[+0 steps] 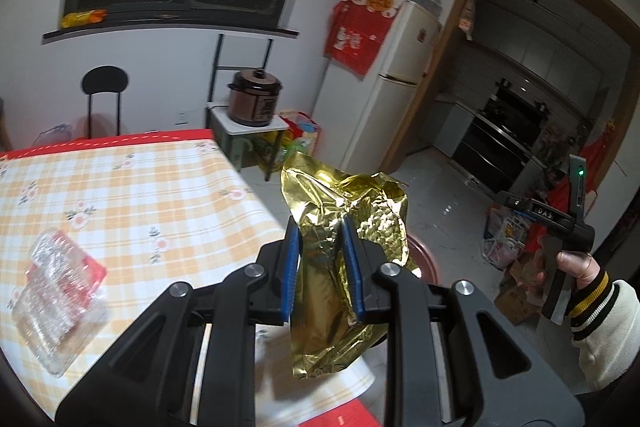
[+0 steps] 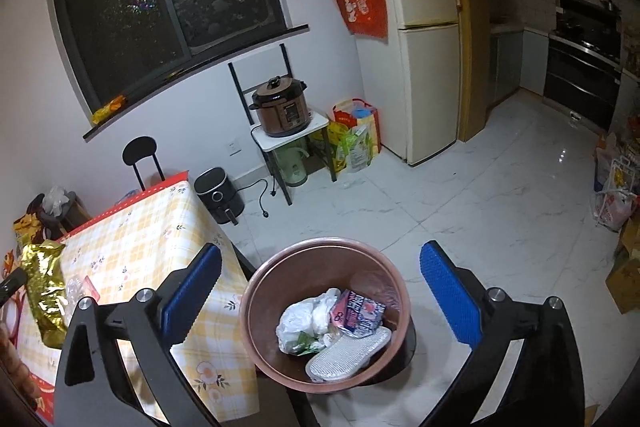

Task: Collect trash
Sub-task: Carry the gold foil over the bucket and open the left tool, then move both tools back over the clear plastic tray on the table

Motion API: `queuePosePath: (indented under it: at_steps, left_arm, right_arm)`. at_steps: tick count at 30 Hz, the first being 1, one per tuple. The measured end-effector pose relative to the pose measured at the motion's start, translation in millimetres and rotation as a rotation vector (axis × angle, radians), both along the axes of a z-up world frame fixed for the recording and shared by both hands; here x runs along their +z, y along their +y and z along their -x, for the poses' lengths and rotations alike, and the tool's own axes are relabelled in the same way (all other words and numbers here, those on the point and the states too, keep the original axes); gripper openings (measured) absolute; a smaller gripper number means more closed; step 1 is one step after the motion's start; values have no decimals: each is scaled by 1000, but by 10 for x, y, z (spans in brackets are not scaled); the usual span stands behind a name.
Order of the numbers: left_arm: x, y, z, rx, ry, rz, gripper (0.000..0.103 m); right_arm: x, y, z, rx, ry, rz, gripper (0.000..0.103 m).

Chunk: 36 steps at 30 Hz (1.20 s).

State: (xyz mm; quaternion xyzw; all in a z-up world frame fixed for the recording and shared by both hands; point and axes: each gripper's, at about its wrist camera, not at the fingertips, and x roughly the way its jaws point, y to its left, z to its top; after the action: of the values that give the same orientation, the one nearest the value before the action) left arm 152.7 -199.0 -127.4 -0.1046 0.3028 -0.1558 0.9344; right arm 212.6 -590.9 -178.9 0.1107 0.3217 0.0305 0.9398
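Crumpled gold foil bag [image 1: 344, 247], judged light, thin and slippery, is clamped mid-body between the blue pads of the left gripper [image 1: 322, 267] above the table edge near the pink round bin [image 2: 324, 311], while the right gripper [image 2: 320, 307] is held wide apart.

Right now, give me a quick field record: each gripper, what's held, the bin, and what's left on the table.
left gripper: shut on gold foil bag
right gripper: open, empty, above bin
bin: pink, on floor beside table, holds white bag, printed packet, grey insole
table: clear plastic tray remains
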Motion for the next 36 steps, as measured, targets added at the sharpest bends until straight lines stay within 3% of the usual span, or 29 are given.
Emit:
queuePosePath:
  at_steps: [13,26,27,28,30,36]
  left_arm:
    - [-152,-934,-659,-188,33,-34,24]
    - [-654,-2157,-1507,-382,125,-114,25]
    - [-692,-2220,-1551,-383,129,-122,33]
    - [-724,-2272,-1598,-385,133,-128,59]
    - [-760,-2354,-1676,-365,127,-149,81]
    - [-631,-2276,-1631,-363,85,-168,88]
  right_arm:
    - [-9,-628,429,-150,10,-10,98]
    - [-323,-1277,949,-333,85,-30,98]
    - [-335,-1297,970,-339,88,-31,98]
    - [-347,-1317,993,-345,90,-32,98]
    - [-359,-1339,1010,-351,90,-35,98]
    - [-361,-1290,986,-330,74,-54,98]
